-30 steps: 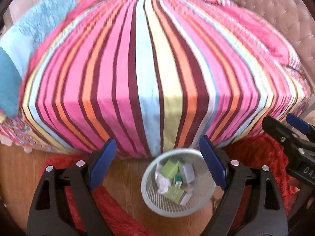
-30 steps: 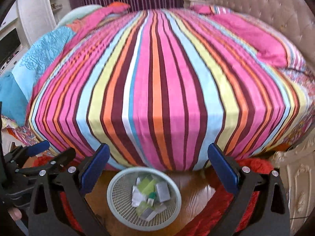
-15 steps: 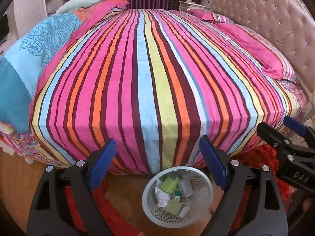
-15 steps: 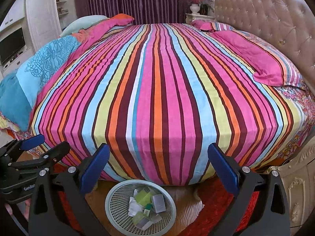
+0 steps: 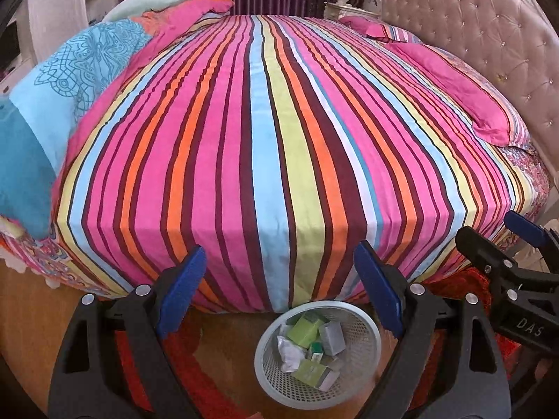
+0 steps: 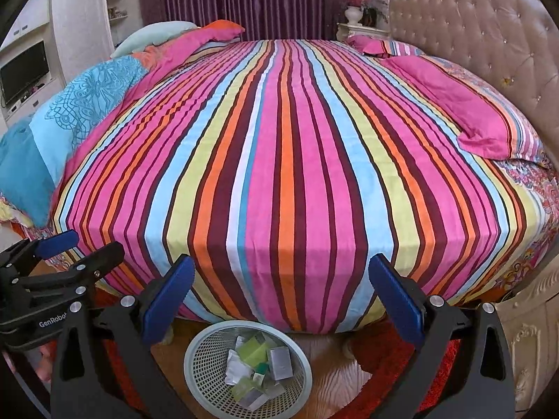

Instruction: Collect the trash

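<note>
Trash, meaning small green and grey boxes (image 5: 307,326) and crumpled white wrappers (image 6: 237,370), lies jumbled in the white mesh wastebasket (image 5: 367,377) on the wooden floor (image 5: 31,314) just beside the foot of the striped bedspread (image 5: 272,146), probably set there so litter from the bed could be dropped straight in. Both the left gripper (image 5: 279,293) and the right gripper (image 6: 281,298) hang above it with jaws spread wide and nothing between them, which suggests the collecting is finished. The basket stands upright, its mouth facing up; the boxes inside point every way, sharing no common long axis.
</note>
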Motion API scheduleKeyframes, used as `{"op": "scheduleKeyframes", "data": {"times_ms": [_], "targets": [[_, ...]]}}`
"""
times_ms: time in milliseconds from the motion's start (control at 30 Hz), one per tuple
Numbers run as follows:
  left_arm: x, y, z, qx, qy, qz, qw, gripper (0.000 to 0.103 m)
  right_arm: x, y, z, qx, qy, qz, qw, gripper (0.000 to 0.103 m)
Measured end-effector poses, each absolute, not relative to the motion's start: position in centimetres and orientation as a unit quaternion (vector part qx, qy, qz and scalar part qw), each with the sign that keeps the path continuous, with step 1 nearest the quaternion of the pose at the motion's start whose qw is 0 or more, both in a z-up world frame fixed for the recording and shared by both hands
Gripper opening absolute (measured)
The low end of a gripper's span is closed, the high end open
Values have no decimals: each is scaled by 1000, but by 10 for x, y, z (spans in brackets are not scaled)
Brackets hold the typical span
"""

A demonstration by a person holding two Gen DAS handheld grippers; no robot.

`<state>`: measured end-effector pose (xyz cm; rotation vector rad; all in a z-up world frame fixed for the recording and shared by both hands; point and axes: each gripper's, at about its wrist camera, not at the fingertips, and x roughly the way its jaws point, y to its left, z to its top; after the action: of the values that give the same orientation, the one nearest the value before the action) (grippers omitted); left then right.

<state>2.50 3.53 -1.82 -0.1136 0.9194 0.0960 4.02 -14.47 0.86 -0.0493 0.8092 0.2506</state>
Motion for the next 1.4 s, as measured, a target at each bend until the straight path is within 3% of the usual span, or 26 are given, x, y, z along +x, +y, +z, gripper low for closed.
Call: {"op": "scheduleKeyframes", "data": {"times_ms": [1400], "targets": [[20, 32, -2, -29, 431, 56, 900, 84, 37, -153, 24, -11, 381, 126, 916, 95]]}}
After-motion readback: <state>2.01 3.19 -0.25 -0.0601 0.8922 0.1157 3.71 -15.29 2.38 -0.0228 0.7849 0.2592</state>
